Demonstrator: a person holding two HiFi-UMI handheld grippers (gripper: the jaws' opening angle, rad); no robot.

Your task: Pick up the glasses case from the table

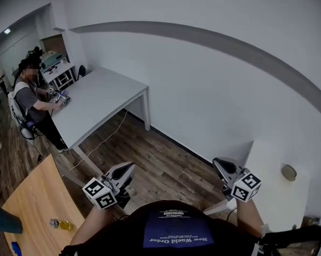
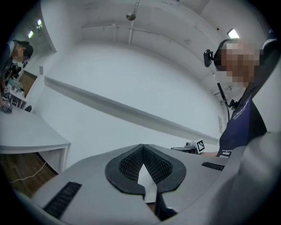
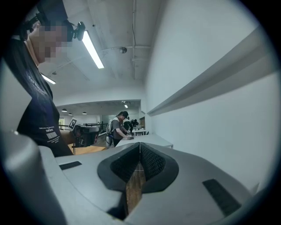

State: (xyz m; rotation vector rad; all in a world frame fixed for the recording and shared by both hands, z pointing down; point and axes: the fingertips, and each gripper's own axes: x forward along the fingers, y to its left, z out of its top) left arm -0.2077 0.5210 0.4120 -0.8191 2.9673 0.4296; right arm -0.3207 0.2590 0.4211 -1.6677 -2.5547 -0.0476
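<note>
A small grey oval thing (image 1: 289, 172), possibly the glasses case, lies on a white table (image 1: 273, 199) at the right in the head view. Both grippers are held close to my chest, well short of it. My left gripper (image 1: 128, 168) points away over the wooden floor. In the left gripper view its jaws (image 2: 142, 147) meet at the tips with nothing between them. My right gripper (image 1: 218, 162) is nearer the white table. Its jaws (image 3: 139, 145) are likewise closed and empty. Neither gripper view shows the oval thing.
A wooden table (image 1: 37, 199) at lower left carries a blue cup (image 1: 5, 219) and a small bottle (image 1: 60, 224). Farther off, another person (image 1: 29, 102) works at a long white table (image 1: 106, 99). A cable (image 1: 99, 143) trails across the floor. A white wall runs along the right.
</note>
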